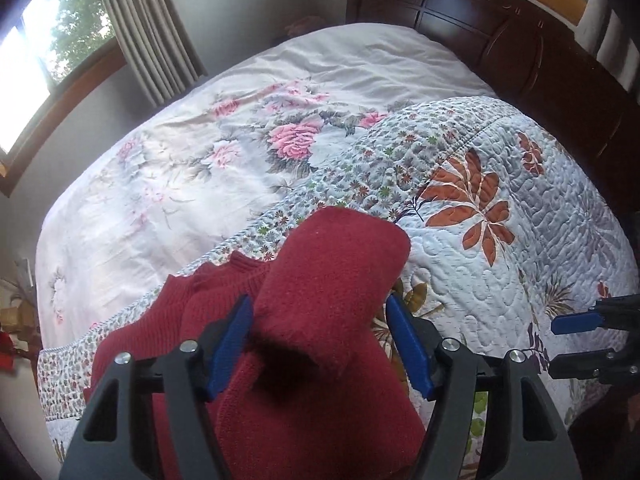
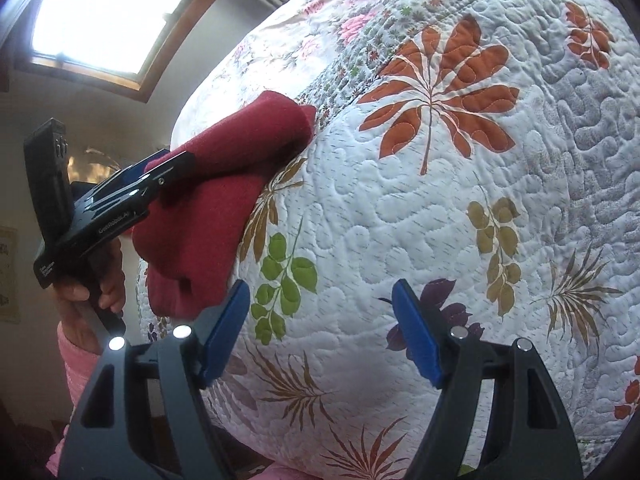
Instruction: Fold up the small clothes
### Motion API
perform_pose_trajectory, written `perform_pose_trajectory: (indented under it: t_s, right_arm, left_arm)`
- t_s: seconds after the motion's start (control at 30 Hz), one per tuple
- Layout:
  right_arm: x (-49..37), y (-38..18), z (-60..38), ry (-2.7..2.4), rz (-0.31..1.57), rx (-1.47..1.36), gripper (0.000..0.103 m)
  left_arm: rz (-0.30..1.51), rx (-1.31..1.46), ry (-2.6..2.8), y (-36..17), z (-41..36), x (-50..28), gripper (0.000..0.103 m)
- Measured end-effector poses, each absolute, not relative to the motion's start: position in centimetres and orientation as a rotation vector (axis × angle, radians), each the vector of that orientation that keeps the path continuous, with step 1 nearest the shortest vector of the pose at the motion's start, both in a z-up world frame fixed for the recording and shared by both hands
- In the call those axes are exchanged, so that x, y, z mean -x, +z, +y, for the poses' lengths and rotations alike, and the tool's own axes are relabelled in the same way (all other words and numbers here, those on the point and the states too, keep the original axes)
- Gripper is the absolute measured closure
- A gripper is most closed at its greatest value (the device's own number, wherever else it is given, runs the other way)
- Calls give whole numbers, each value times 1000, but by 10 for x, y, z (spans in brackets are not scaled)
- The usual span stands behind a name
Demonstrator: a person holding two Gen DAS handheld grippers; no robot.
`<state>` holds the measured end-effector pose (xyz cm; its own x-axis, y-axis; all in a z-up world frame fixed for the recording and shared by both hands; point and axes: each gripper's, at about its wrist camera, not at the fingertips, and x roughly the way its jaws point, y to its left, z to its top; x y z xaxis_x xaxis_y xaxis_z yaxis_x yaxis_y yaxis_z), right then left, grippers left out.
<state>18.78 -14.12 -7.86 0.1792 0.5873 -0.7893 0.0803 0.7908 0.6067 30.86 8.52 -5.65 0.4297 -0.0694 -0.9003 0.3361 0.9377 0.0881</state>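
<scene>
The red knit garment (image 1: 320,280) lies bunched on the quilt (image 1: 500,248), close to the quilt's left edge where its small-flower border meets the pale rose-print sheet (image 1: 192,152); a ribbed part of it spreads flat toward that edge, while a smoother fold stands up in a rounded hump. Your left gripper (image 1: 320,344) has its blue fingers (image 1: 230,344) spread wide on either side of that raised fold, and the cloth fills the gap between them; whether the pads press the cloth you cannot tell from here. In the right wrist view the left gripper (image 2: 160,168) reaches into the red garment (image 2: 224,184) from the side, with your hand (image 2: 92,292) and a pink sleeve (image 2: 80,372) below it. Your right gripper (image 2: 320,332) hangs with its jaws wide apart and empty, over bare quilt printed with green, purple and brown leaves, just beside the garment's near end. From the left wrist view the right gripper (image 1: 560,344) shows at the right border of the picture, apart from the cloth. A dark wooden headboard (image 1: 500,40) stands at the bed's far end, and a curtain (image 1: 144,28) hangs by the window (image 1: 40,52).
</scene>
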Motion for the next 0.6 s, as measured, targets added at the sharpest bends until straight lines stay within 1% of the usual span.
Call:
perform_pose_trajectory:
  t_s: [0.07, 0.13, 0.2, 0.3, 0.43, 0.6]
  right_arm:
    - [-189, -81, -141, 391, 1371, -601, 30]
    - [-192, -83, -140, 399, 1378, -602, 30]
    - [-194, -83, -135, 419, 1382, -604, 30]
    - [-199, -81, -129, 444, 1374, -601, 30]
    - [-213, -76, -122, 471, 1354, -616, 30]
    - [-228, -75, -106, 505, 1358, -595, 30]
  left_arm:
    - [1109, -259, -254, -57, 88, -308, 49]
    - [1129, -207, -254, -58, 96, -311, 77]
    - [1145, -123, -242, -60, 108, -315, 85]
    - [1133, 3, -238, -57, 129, -315, 88]
    - [1074, 162, -202, -47, 159, -305, 90]
    - [980, 479, -121, -49, 224, -279, 90]
